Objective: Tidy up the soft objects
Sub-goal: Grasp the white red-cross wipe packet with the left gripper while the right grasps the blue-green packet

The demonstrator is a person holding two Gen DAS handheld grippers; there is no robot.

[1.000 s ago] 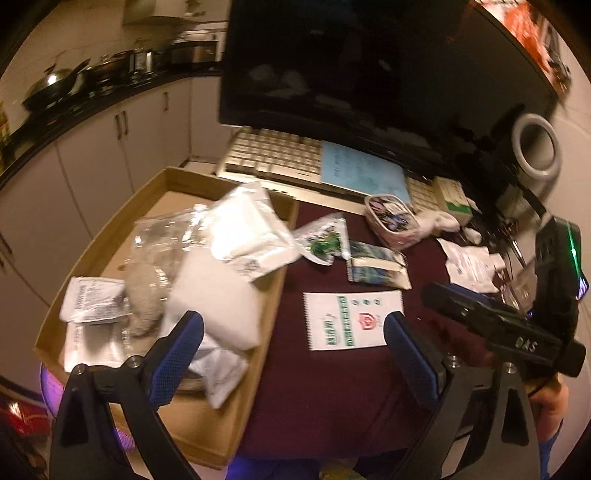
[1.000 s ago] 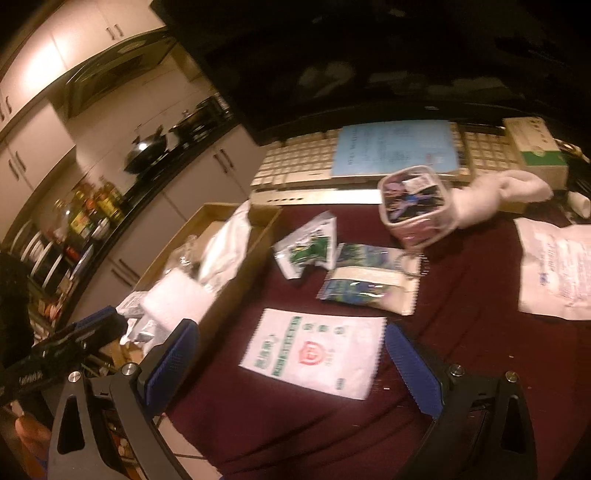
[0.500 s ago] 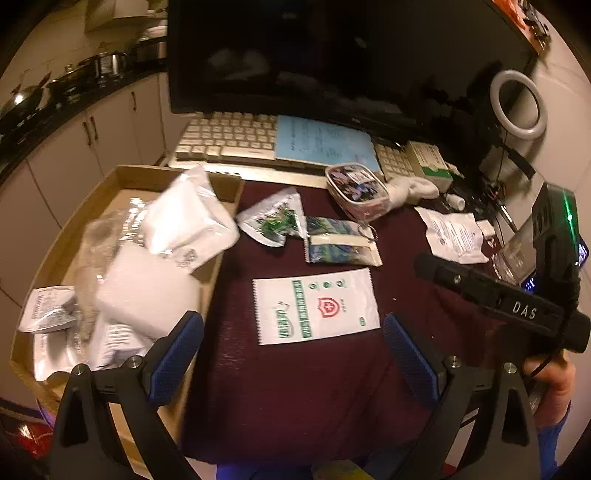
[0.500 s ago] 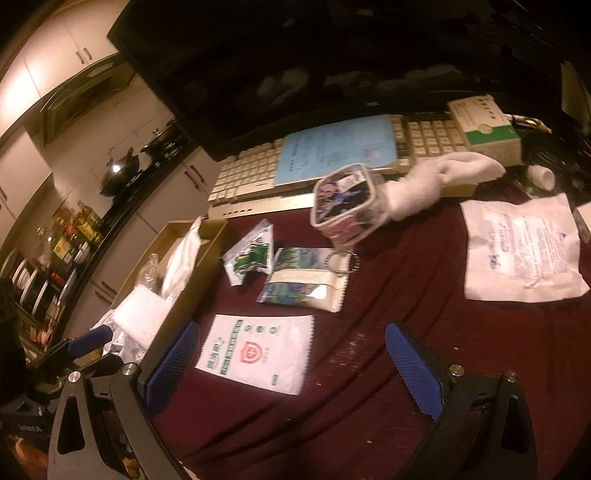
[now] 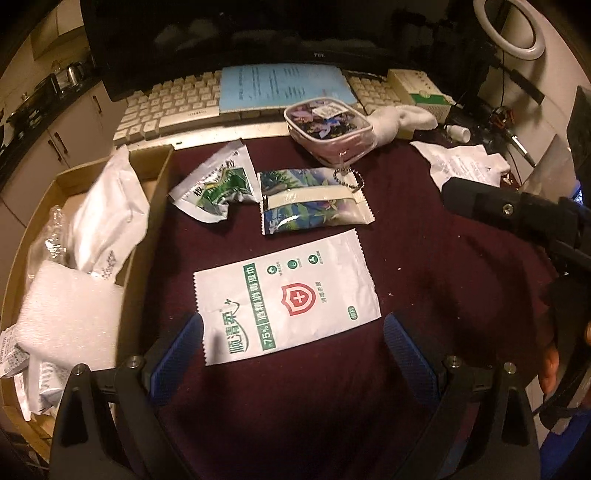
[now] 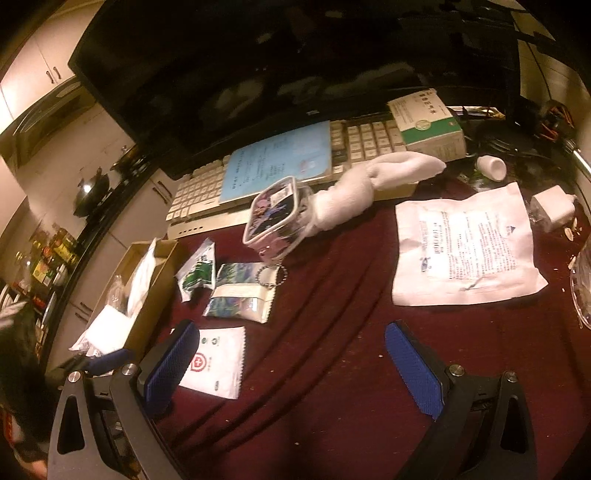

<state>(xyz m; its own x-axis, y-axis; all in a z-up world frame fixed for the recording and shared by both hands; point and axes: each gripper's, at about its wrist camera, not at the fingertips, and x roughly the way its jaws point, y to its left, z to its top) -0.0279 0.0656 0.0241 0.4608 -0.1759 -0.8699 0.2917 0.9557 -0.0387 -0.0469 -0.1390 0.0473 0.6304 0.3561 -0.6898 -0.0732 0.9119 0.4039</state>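
Lying flat, wipes packet (image 5: 286, 295) long-axis sideways

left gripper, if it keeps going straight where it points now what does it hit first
Most likely the white wipes packet, lying flat on the maroon cloth between the open left gripper fingers; depth is hard to judge through the fisheye.

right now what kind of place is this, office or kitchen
Likely a home desk set inside a kitchen: a keyboard and dark monitor sit on it, while a wok and cabinets stand behind.
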